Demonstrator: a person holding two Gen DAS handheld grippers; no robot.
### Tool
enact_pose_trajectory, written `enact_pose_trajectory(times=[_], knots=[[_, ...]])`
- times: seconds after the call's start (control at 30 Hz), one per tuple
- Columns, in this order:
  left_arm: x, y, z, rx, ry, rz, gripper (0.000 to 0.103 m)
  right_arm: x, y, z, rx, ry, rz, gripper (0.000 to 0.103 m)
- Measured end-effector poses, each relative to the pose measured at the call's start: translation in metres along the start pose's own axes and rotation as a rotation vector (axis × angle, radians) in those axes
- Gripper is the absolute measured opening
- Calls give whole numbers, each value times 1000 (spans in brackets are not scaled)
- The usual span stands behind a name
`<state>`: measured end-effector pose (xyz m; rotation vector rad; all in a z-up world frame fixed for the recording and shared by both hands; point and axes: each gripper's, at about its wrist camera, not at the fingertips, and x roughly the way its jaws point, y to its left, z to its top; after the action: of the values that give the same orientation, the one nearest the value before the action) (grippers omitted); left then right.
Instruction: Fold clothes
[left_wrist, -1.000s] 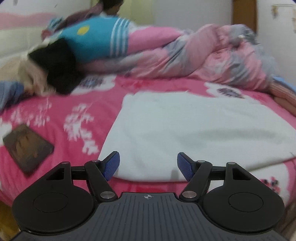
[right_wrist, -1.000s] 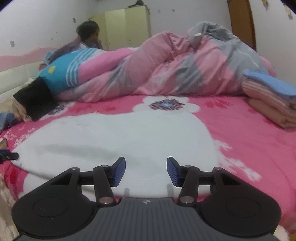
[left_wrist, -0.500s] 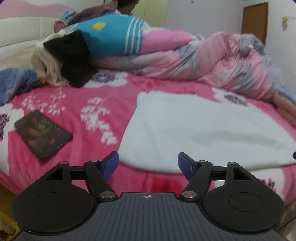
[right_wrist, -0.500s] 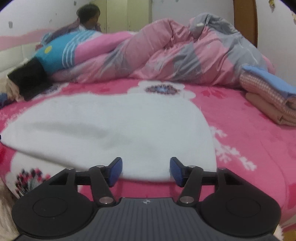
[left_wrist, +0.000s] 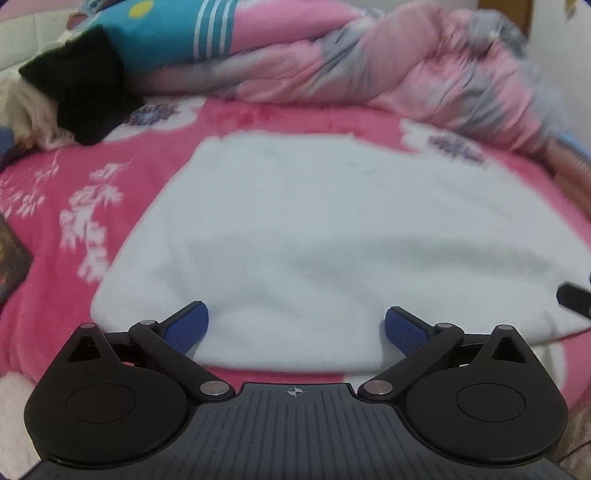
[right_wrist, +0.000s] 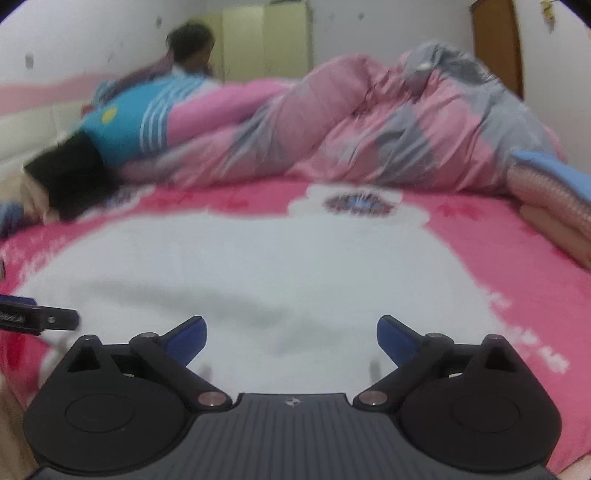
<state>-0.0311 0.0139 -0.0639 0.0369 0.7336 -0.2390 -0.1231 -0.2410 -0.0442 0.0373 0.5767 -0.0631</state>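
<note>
Here we face a bed covered by a pink flowered sheet (left_wrist: 236, 122), with a rumpled pink and grey quilt (right_wrist: 388, 133) heaped along its far side, a small stack of folded laundry (right_wrist: 550, 192) at the right edge, and a person (right_wrist: 190, 46) sitting beyond the quilt. Spread flat across the near half of the sheet lies the white garment (left_wrist: 314, 229), the piece we are working on; its near hem runs just ahead of both tools and it looks smooth, with only a shallow crease across the middle. Our left gripper (left_wrist: 296, 328) hovers over the left part of that hem, and our right gripper (right_wrist: 291, 338) over the right part. The jaws of both have just been opening and now stand spread wide, with nothing pinched; cloth lies under and between the blue pads, but they do not press on it. We judge that we are between folds: the garment is laid out and released, and the next fold is not yet begun. The next move, as we read it, calls for lowering each tool onto a near corner, closing on a single layer of cloth, and lifting both sides evenly so the hem travels over toward the far edge without dragging the sheet beneath.
</note>
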Motion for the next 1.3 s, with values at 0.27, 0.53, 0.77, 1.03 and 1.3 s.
enact_pose_trajectory(times=[0.27,0.53,0.77,1.03,1.3], knots=[[-5,-1,0,-23,16,13,103,10,4,-8,19,69,-28,103],[-4,0,5,-78,48,16,103,10,1,-5,24,85,-24,103],[-3,-3,8,-55,75,26,103,11,3,-2,35,101,-44,103],[-1,-8,9,-39,95,54,103,11,7,7,4,137,-48,103],[0,-9,13,-42,124,74,103,12,3,36,33,56,41,103]])
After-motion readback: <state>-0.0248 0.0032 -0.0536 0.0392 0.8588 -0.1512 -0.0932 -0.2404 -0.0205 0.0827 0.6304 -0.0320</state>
